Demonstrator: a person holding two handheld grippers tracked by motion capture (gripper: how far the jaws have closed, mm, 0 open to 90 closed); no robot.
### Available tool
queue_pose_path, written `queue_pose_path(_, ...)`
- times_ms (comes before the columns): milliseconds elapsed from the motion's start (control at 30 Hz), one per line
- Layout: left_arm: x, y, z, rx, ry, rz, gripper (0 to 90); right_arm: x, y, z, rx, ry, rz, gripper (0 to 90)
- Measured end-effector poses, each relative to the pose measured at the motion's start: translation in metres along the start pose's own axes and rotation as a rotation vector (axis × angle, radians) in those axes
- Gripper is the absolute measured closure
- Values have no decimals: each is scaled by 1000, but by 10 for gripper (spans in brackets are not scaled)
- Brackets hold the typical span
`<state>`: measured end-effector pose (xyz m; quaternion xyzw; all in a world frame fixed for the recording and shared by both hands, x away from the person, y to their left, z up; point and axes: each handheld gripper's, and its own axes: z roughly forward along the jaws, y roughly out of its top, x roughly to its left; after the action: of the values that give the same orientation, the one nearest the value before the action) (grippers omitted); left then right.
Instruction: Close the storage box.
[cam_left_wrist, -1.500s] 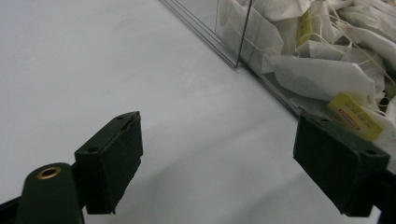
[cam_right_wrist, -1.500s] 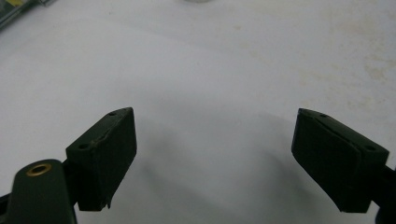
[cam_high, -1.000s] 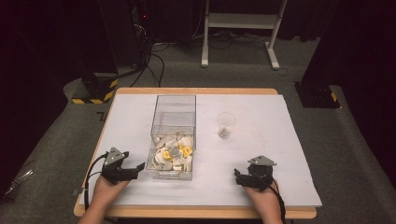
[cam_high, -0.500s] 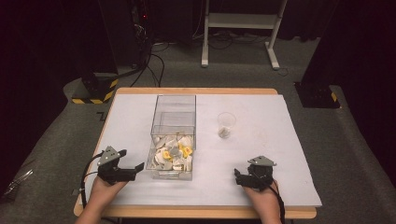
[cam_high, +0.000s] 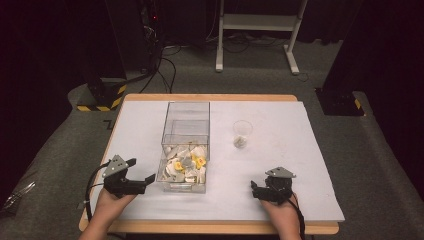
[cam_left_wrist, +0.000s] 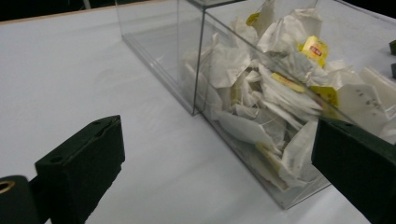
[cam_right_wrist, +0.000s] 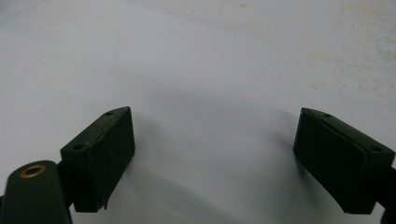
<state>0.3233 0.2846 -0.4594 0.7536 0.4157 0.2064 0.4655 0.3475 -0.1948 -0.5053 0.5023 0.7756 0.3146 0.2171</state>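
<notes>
While the left gripper (cam_high: 141, 171) stands beside the near end of the clear box (cam_high: 185, 150), its jaws have just been opening and now stand wide apart with nothing between them. The tea bags (cam_high: 186, 165) lie heaped in the box's near compartment; the far compartment looks bare.

Likely faults from here:
- An approach from the side would probably strike the box wall and push the box across the white table cover (cam_high: 280, 130), since the wall stands between jaws and bags.
- A deep grasp may lift several tangled bags at once.
- The plastic cup (cam_high: 242, 133), apart to the right, could tip if knocked.

The left hand holds its gripper angled toward the box. The right gripper (cam_high: 266, 189) rests low near the table's front edge, jaws apart and empty.
</notes>
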Motion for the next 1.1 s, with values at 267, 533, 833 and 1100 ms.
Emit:
queue_pose_path(267,-4,4,-3,-21,-23,-4,32,0,0,0,-4,-4,-5,124)
queue_pose_path(533,-14,11,-15,-55,-30,18,33,0,0,0,-4,-5,-4,124)
queue_pose_path(833,-30,12,-17,-83,-96,34,34,0,0,0,-4,-5,-2,125)
queue_pose_path(1100,-41,-1,-4,-44,-144,54,40,1,0,0,-3,-6,-1,125)
